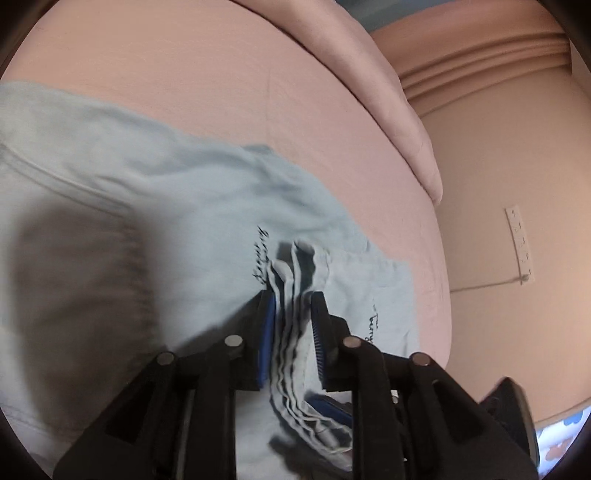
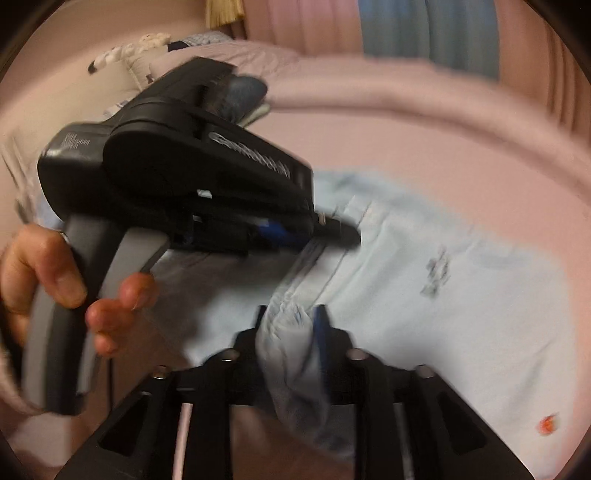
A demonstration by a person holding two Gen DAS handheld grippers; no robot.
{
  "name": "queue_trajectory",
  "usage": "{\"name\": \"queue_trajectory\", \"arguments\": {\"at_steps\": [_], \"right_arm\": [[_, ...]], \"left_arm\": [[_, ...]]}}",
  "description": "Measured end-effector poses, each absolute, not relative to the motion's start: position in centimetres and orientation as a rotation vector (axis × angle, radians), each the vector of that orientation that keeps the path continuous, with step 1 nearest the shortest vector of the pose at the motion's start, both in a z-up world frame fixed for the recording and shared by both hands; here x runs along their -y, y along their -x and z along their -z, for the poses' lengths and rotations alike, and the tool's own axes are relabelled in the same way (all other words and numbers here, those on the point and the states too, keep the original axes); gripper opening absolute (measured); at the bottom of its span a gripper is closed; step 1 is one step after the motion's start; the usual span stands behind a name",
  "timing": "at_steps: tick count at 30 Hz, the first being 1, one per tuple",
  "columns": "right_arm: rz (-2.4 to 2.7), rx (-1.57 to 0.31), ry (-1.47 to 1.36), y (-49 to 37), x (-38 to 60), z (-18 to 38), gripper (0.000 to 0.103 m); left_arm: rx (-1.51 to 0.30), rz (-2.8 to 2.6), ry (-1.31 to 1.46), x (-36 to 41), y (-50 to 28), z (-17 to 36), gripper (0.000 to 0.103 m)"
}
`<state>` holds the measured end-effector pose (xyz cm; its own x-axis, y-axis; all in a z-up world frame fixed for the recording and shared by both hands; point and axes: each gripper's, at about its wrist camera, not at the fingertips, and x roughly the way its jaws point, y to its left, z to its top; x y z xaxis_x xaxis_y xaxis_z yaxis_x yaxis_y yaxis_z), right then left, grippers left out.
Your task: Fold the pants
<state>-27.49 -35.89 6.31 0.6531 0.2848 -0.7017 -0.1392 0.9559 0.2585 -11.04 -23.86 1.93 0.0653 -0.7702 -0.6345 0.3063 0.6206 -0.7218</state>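
- Light blue pants (image 1: 155, 206) spread on the pink bed (image 1: 207, 74).
- Left gripper (image 1: 293, 314) pinching bunched pants edge.
- Right gripper (image 2: 290, 317) pinching another bunched fold, close beside.

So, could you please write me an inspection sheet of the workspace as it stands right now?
Surface: pink bedsheet, mostly smooth.
Job's things: light blue pants spread on the sheet, a bunched edge lifted.
Clutter: orange spot on the fabric; small items at the far bed edge, too blurred to name.
Grippers: left gripper and right gripper each shut on gathered pants fabric; the left hand holds its handle.
Cables: thin cord along the wall.
Surroundings: pink pillow, wall socket strip, curtains.
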Motion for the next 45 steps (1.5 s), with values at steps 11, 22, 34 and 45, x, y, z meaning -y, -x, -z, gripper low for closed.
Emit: {"name": "queue_trajectory", "arguments": {"at_steps": [11, 22, 34, 45], "right_arm": [[0.014, -0.758, -0.175, 31.6, 47.8, -11.9, 0.034], [0.151, -0.979, -0.092, 24.4, 50.1, -6.7, 0.022], [-0.233, -0.973, 0.002, 19.3, 37.5, -6.8, 0.021], [-0.275, -0.927, -0.234, 18.4, 38.7, -8.8, 0.014]], "left_arm": [[-1.104, 1.029, 0.351, 26.9, 15.9, -7.4, 0.040], [-1.212, 0.951, 0.211, 25.4, 20.6, -1.4, 0.023], [-1.196, 0.956, 0.294, 23.4, 21.4, -1.2, 0.024], [-1.200, 0.962, 0.313, 22.5, 21.6, -1.4, 0.026]]}}
